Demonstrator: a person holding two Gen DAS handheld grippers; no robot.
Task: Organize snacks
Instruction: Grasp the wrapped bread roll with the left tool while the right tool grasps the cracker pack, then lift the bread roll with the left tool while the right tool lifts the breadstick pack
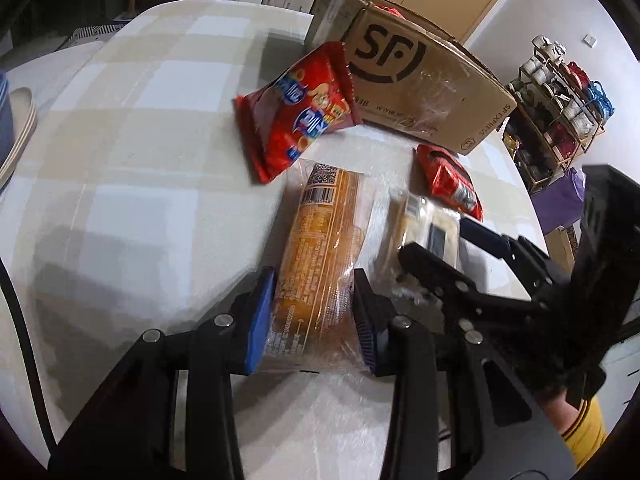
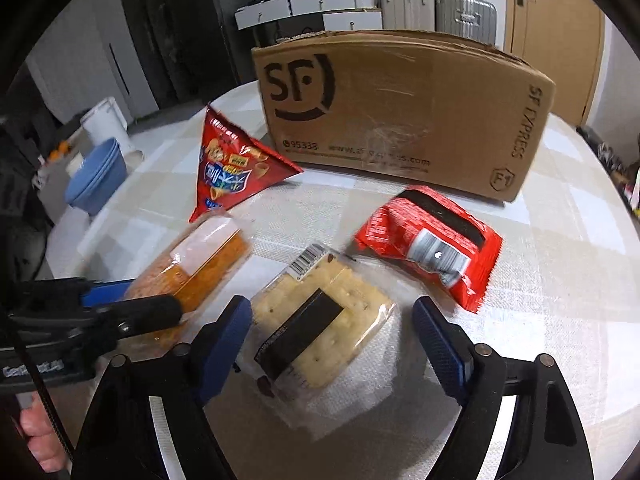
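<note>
L gripper: blue pads pinched onto near end of orange bread pkt, clear wrap, barcode at far end. Pkt lies lengthwise on checked tablecloth, pointing away from cam.

R gripper: fingers wide apart, straddling cracker pkt w/ black label band. Pads not touching it; gap both sides. Pkt flat on cloth, just beside the bread pkt, to its right in L view.

A hand shows low left in R view, on L gripper's handle; yellow sleeve at lower right edge of L view.

Mid table: small red pkt, crumpled, silver barcode patch up, just beyond crackers and to the right. Red chip bag w/ blue logo stands tilted, leaning near front left corner of cardboard box; whether touching, can't tell.

Far: box marked SF sits at back of table, flaps up, sthg red visible inside from L view. Blue bowls stacked at far left table edge. Behind: suitcases, white drawers, cup rack.
</note>
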